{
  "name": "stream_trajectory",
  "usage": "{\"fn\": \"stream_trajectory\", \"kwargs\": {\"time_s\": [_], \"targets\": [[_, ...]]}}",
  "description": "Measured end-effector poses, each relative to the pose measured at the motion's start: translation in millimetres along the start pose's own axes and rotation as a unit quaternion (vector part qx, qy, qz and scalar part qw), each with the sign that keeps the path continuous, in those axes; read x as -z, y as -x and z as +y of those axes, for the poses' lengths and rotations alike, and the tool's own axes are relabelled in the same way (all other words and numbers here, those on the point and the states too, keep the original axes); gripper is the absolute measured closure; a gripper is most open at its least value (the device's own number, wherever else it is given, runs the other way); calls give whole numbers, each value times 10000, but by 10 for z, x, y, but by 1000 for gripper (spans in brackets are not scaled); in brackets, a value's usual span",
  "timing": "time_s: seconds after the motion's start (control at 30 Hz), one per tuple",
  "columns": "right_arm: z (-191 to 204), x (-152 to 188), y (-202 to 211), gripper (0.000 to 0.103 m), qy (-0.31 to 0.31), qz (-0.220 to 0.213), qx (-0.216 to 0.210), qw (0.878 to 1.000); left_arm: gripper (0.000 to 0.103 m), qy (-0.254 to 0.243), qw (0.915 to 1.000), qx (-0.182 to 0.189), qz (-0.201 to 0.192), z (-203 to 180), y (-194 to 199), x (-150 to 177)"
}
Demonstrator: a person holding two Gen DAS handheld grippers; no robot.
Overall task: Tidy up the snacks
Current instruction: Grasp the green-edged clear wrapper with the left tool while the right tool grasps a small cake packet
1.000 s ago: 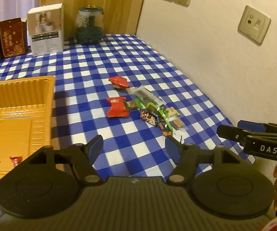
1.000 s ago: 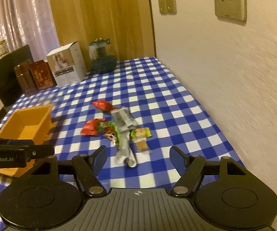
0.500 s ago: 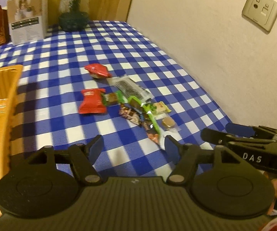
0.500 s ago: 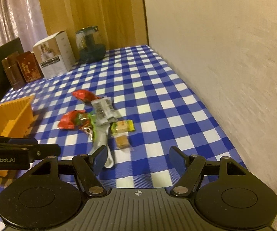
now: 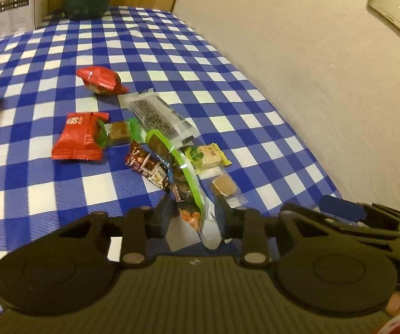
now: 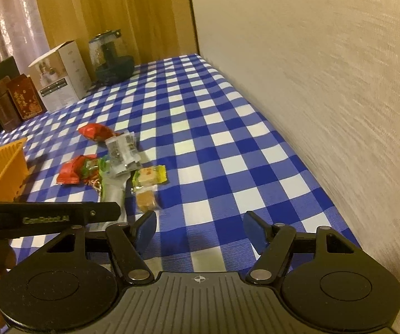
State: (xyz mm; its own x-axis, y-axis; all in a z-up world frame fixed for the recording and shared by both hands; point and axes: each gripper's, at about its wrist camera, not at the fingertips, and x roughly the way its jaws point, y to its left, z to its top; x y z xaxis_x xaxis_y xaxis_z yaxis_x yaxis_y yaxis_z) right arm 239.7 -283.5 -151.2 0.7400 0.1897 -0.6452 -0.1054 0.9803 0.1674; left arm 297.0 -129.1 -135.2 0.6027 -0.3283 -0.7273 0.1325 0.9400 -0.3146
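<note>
The left gripper (image 5: 194, 211) is closing its jaws, and the near end of a long green-edged snack bag (image 5: 193, 192) sits between them. I cannot tell if the pads already press on it. The right gripper (image 6: 198, 229) is open, with only the blue and white checked tablecloth (image 6: 227, 144) between its fingers.

The snack pile lies on the cloth near the wall. The left wrist view shows it up close: a flat red pack (image 5: 79, 136), a puffy red pack (image 5: 100, 80) farther away, a clear pack of dark sticks (image 5: 158, 115), a yellow pack (image 5: 207, 157) and a brown cookie (image 5: 223, 186). The writing on them is too blurry to read.

Only the right wrist view shows the orange tray (image 6: 2, 172) at the left, the dark red tins (image 6: 16, 101) and the whole white box (image 6: 58, 76) and jar (image 6: 111, 55) at the far end. It also shows the side of the left gripper, with "GenRobot.AI" on it. Only the left wrist view shows a wall socket (image 5: 396, 4).
</note>
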Motion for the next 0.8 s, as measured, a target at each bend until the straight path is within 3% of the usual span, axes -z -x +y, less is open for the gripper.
{"fn": "stream_trajectory", "kwargs": {"time_s": [0.17, 0.37, 0.5, 0.6, 0.8], "targets": [[23, -4, -62, 33, 29, 24, -28, 10000, 80, 15, 10000, 15, -13, 45, -44, -15], [186, -22, -149, 34, 219, 16, -254, 9994, 81, -356, 9993, -63, 135, 173, 153, 4], [351, -45, -250, 45, 439, 21, -457, 9980, 81, -659, 9974, -122, 248, 318, 325, 46], [478, -53, -343, 47, 614, 19, -535, 9967, 81, -770, 9963, -170, 335, 425, 399, 95], [610, -79, -540, 57, 920, 54, -355, 9951, 80, -672, 9974, -221, 164, 493, 443, 125]]}}
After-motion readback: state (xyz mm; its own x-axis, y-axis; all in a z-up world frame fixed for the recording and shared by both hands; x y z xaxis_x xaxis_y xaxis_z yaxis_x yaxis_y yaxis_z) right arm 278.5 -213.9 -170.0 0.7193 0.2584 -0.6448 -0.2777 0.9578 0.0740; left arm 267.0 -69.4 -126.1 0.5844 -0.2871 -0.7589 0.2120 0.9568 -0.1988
